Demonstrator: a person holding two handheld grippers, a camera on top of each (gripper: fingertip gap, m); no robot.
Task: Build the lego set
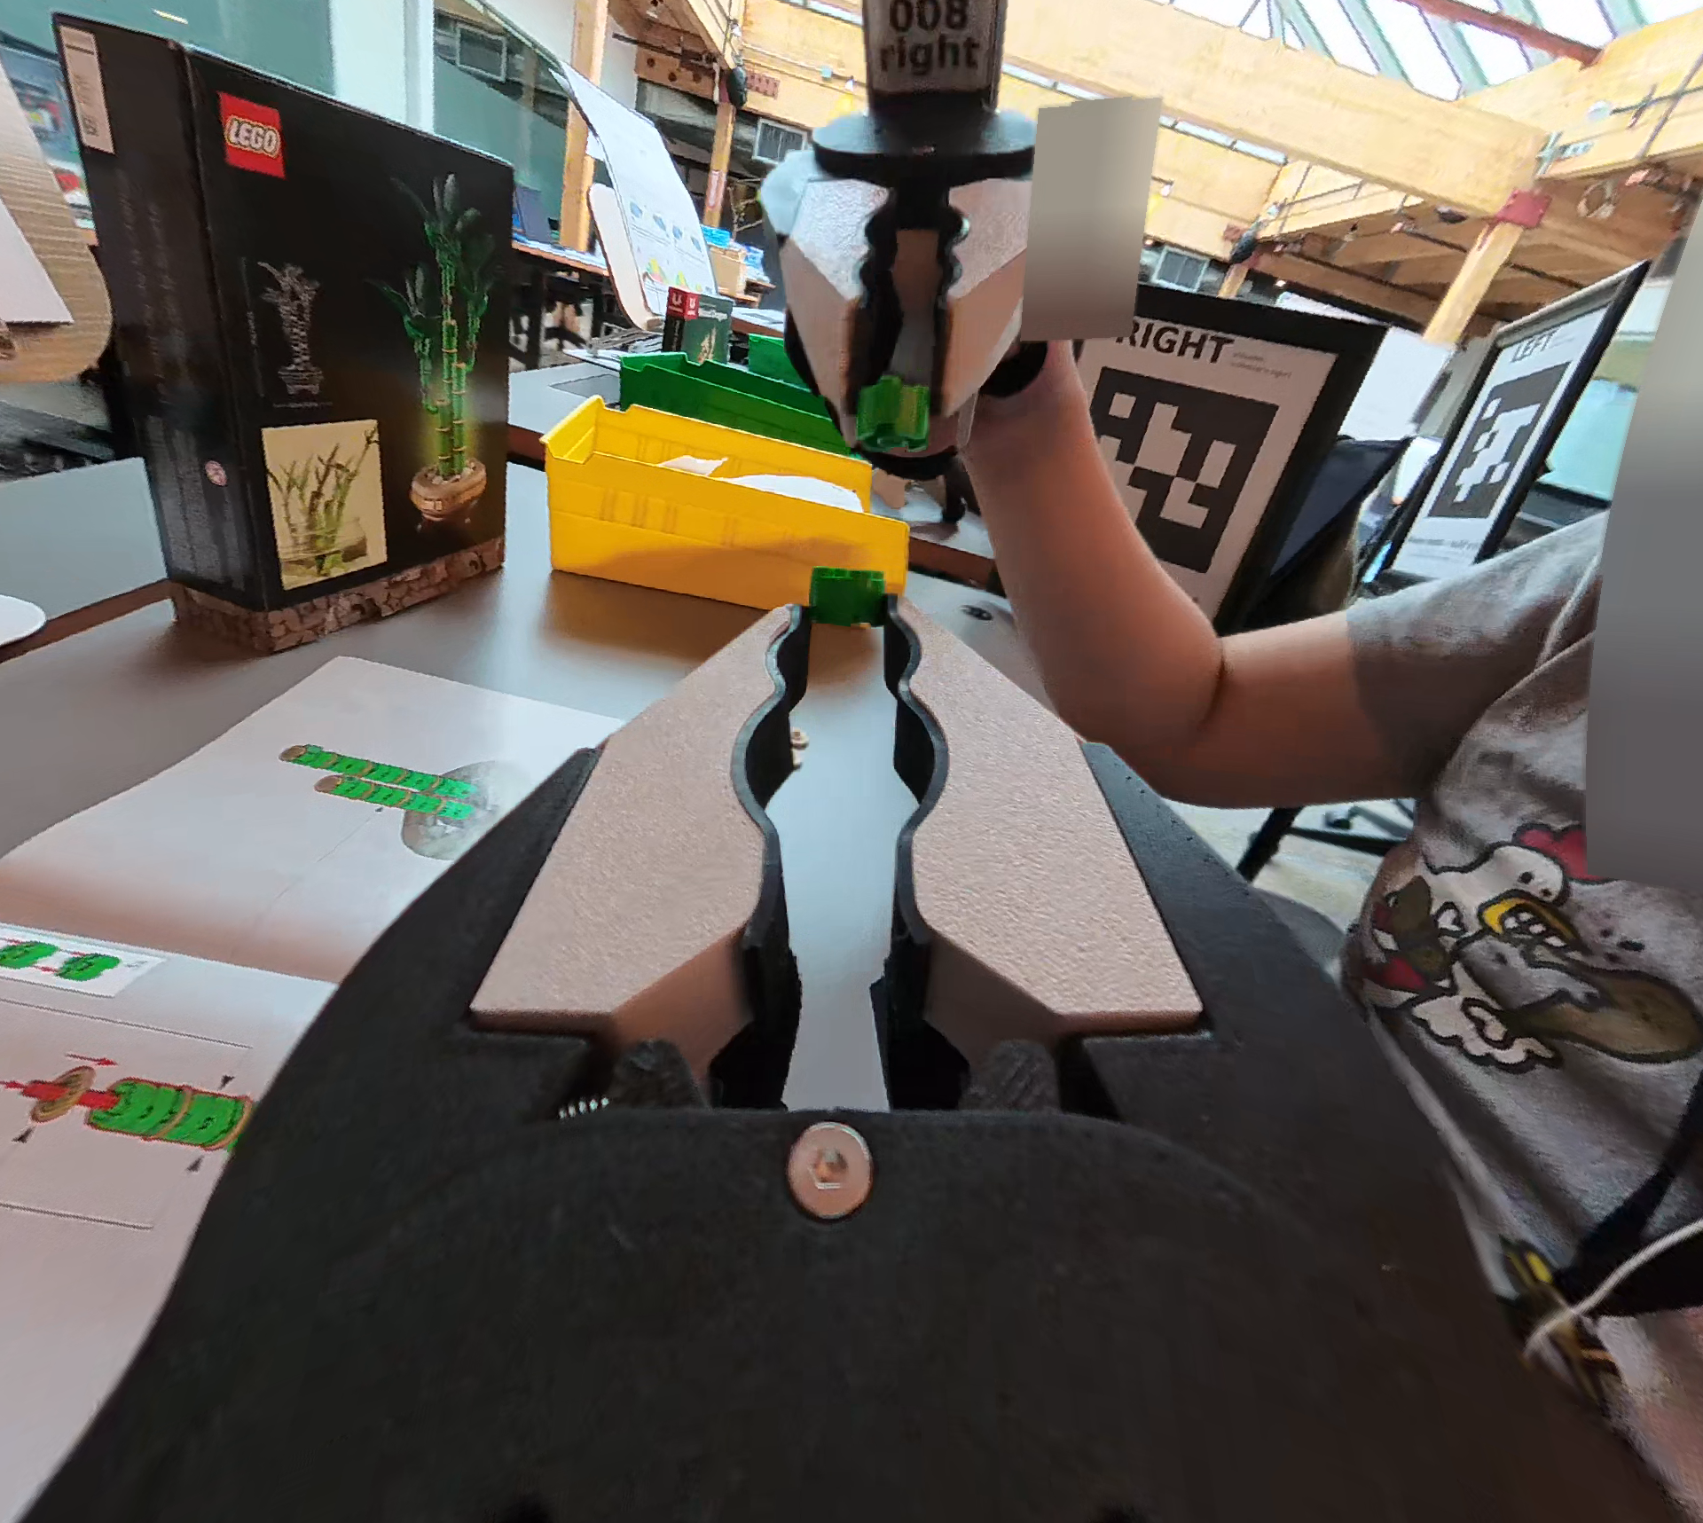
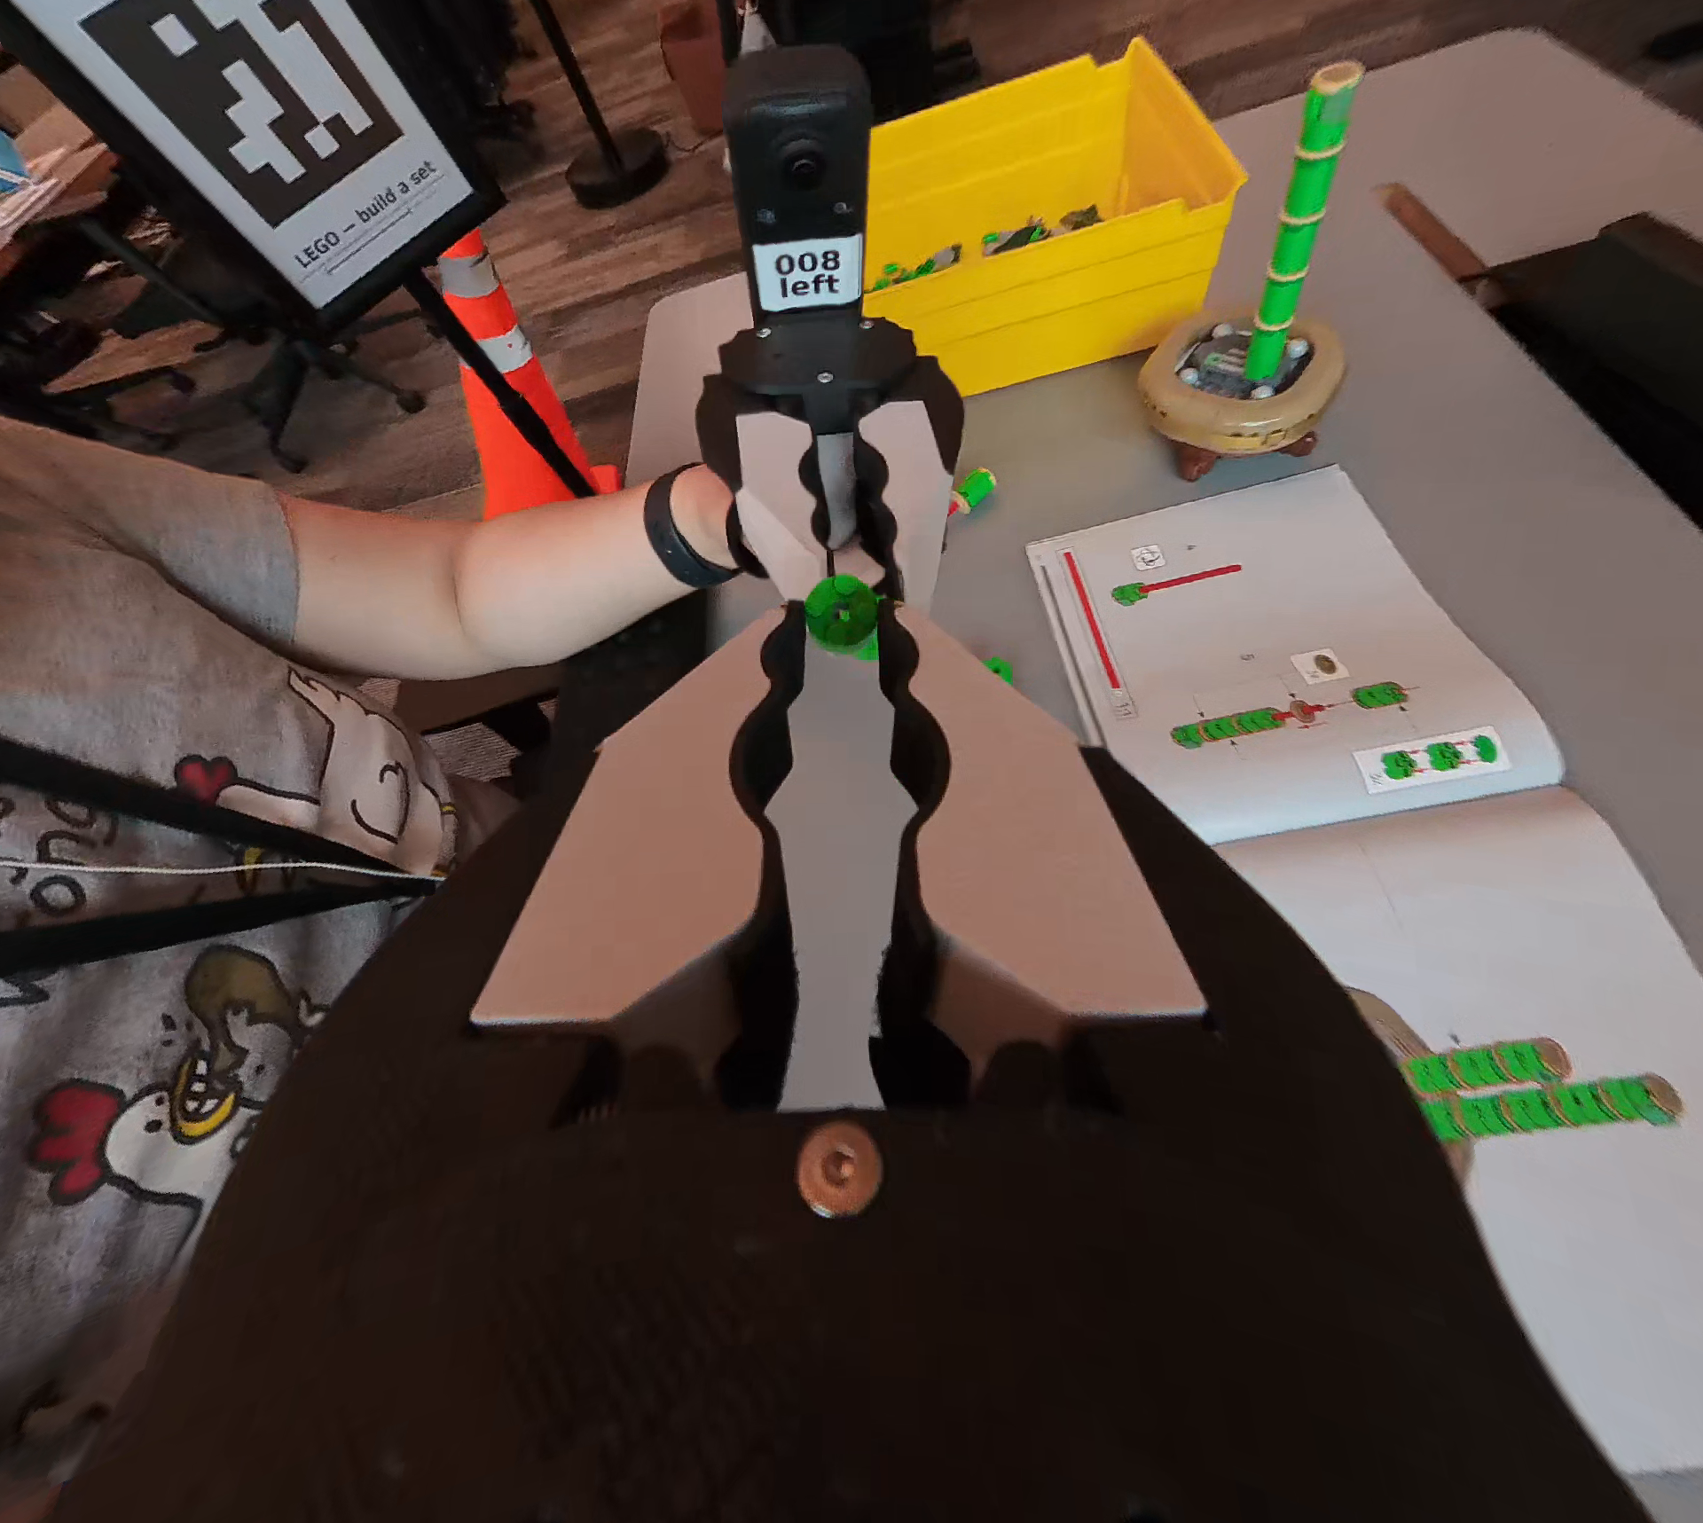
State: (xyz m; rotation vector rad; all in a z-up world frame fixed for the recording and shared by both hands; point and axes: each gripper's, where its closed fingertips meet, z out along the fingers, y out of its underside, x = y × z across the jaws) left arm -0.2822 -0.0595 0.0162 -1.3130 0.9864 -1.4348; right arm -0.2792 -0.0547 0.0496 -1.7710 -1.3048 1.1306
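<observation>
My left gripper [image 1: 846,603] is shut on a small green round brick [image 1: 846,594], held in the air above the table. My right gripper [image 2: 840,612] is shut on another green round brick [image 2: 840,614]; it also shows in the left wrist view [image 1: 892,414], higher and farther off, pointing back at me. The two held bricks are apart. In the right wrist view the left gripper [image 2: 862,557] faces me just behind my brick. A built green bamboo stalk [image 2: 1295,230] stands upright in a tan pot base [image 2: 1239,410] on the grey table [image 2: 1520,373].
An open instruction booklet [image 2: 1290,649] lies on the table. A yellow bin [image 2: 1041,225] holds loose pieces, with a green bin [image 1: 719,387] behind. The set's box [image 1: 304,336] stands at left. Small green pieces [image 2: 972,488] lie on the table. A person's arm [image 1: 1087,612] holds the right gripper. My two grippers' fingertips are within a few centimetres of each other.
</observation>
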